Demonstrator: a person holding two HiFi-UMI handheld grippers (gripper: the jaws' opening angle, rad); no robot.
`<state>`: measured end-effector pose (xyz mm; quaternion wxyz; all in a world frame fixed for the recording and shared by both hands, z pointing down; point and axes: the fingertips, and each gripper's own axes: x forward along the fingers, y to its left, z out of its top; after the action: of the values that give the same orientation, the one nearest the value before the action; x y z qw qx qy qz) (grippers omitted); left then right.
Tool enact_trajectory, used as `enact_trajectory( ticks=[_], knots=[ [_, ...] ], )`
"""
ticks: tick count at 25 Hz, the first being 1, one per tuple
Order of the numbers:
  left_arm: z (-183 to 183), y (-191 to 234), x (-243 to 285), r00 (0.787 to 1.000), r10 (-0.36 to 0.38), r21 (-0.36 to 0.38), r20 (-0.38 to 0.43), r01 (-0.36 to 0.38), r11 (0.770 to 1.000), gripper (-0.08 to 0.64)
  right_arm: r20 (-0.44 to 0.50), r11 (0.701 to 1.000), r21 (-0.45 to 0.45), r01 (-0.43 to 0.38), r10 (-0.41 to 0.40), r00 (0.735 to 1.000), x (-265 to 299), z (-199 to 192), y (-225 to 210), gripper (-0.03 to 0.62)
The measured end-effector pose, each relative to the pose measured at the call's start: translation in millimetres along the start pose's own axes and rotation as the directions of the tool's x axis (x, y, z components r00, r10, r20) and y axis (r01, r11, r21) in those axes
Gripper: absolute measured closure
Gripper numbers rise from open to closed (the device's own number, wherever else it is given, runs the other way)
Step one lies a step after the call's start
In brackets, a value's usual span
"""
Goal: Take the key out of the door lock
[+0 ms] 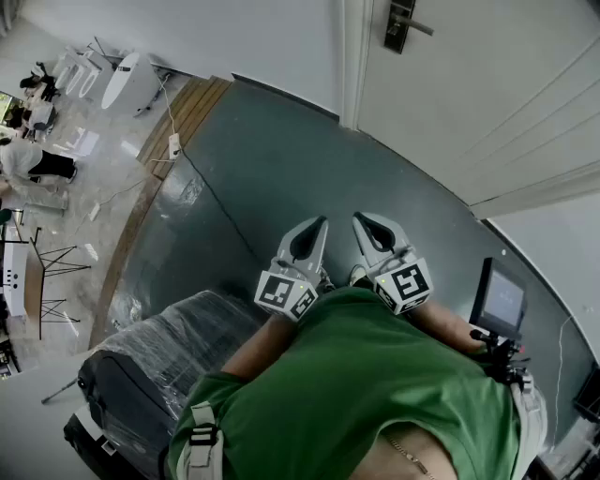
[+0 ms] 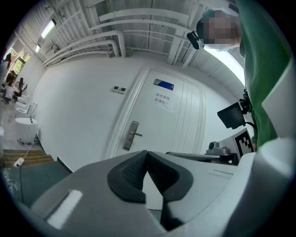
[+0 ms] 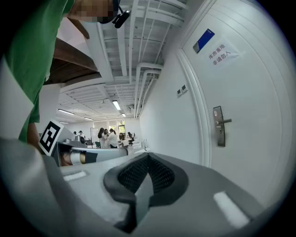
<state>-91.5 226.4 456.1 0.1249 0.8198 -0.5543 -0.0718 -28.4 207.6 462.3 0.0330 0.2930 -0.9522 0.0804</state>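
The white door [image 1: 487,94] stands shut at the top right of the head view, across the dark floor from me. Its metal lock plate with a lever handle [image 1: 401,25] also shows in the left gripper view [image 2: 131,135] and the right gripper view [image 3: 219,126]. The key is too small to make out at this distance. My left gripper [image 1: 317,223] [image 2: 147,152] and right gripper [image 1: 360,218] [image 3: 148,156] are side by side close to my body, both pointing toward the door. Both are shut with nothing between the pads.
A dark case wrapped in plastic film [image 1: 159,366] stands at my left. A small monitor on a stand [image 1: 497,300] is at my right. A cable [image 1: 211,192] runs over the grey floor to a power strip [image 1: 174,145]. People stand far off [image 3: 108,136].
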Motion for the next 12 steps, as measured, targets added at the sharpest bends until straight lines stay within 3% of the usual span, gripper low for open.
enact_trajectory(
  ticks=[12],
  knots=[
    [5.6,4.3,4.0,1.0,-0.01,-0.013,0.004,0.01,1.0,0.569,0.0,1.0,0.002,0.01,-0.01,1.0,6.0,6.6,-1.2,0.595]
  ],
)
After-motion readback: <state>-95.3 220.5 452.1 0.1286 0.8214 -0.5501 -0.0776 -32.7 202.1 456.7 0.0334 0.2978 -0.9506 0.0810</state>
